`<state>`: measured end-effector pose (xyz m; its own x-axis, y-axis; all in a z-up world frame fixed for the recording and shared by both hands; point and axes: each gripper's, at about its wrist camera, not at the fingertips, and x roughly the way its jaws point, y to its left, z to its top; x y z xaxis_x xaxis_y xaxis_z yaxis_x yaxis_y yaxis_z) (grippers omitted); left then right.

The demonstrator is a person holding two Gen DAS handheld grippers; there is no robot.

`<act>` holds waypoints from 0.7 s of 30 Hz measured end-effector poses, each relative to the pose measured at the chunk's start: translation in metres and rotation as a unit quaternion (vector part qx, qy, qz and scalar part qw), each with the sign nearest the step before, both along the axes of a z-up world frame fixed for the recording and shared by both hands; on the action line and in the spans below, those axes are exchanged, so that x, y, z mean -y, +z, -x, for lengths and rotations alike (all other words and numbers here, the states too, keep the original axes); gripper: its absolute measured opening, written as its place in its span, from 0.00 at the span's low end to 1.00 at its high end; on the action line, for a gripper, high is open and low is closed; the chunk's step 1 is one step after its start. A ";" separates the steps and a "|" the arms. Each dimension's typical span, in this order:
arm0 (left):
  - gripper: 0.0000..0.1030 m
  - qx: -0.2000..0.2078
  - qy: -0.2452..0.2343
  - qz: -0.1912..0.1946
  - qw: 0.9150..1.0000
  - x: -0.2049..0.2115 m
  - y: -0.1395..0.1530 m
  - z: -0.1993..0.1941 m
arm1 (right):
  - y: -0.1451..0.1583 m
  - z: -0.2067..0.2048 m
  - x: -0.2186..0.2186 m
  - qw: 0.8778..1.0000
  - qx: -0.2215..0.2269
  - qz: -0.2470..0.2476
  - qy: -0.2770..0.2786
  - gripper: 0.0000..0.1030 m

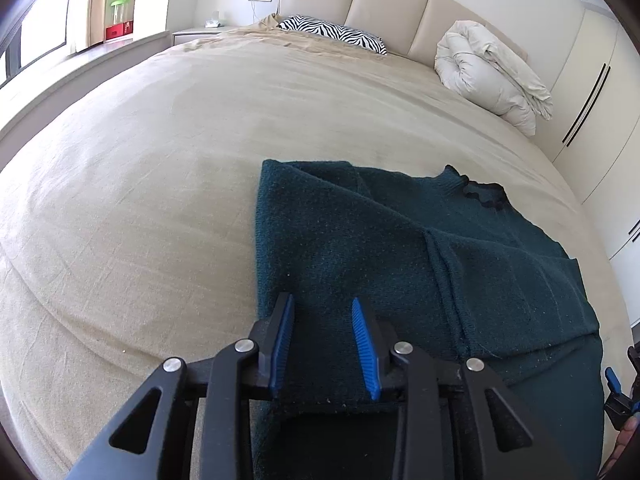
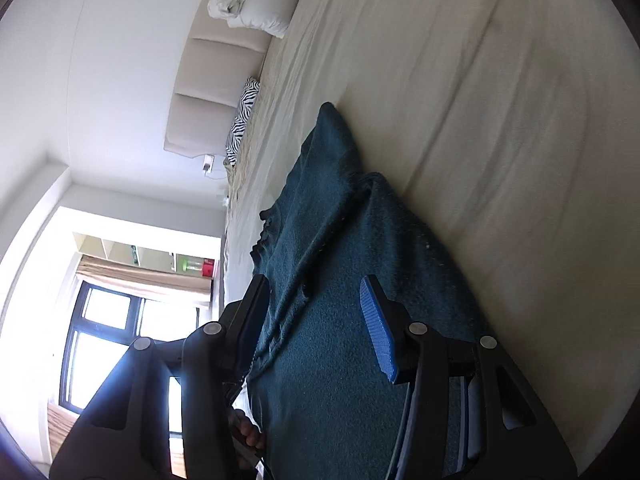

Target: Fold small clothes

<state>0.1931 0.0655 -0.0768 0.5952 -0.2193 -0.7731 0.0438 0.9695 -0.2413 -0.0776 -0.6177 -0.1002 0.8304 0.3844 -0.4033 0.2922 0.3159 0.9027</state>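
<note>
1. A dark green knitted sweater (image 1: 400,240) lies partly folded on the beige bed (image 1: 160,160), towards the near right part of the sheet, its frilled dark neck pointing at the wardrobe side.
2. The left gripper (image 1: 323,344) hangs over the sweater's near left edge, pointing steeply down. Its jaws stand narrowly apart with the knit showing between the blue pads (image 1: 366,350); the pads do not press on the cloth.
3. The right gripper (image 2: 316,328) shows in its own view rolled on its side, low over the sweater's hem. Its jaws stand moderately wide, with a raised fold of the green knit running between them; whether the pads pinch it I cannot tell.
4. At the head of the bed a zebra-striped pillow (image 1: 332,34) lies beside a rolled white duvet (image 1: 488,76), both well apart from the sweater.
</note>
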 end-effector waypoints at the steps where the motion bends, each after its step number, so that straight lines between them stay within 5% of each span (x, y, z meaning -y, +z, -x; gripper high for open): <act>1: 0.33 0.001 0.003 -0.003 1.000 0.000 0.002 0.003 | 0.000 0.012 0.008 1.000 0.002 -0.005 -0.015 0.46; 7: 0.40 0.017 0.009 0.001 1.000 0.006 0.021 0.027 | 0.010 0.058 0.041 0.998 0.011 0.001 -0.055 0.50; 16: 0.67 0.033 -0.001 0.019 0.999 -0.003 0.050 0.122 | 0.040 0.075 0.019 0.992 -0.011 0.126 0.026 0.52; 21: 0.71 -0.003 0.027 0.029 0.999 -0.032 0.041 0.177 | 0.043 0.092 0.006 0.982 -0.027 0.174 0.064 0.52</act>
<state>0.0158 0.0974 -0.0356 0.6028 -0.2323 -0.7633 -0.0093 0.9546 -0.2978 -0.1693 -0.6239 -0.0569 0.7586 0.3152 -0.5702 0.2740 0.6397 0.7181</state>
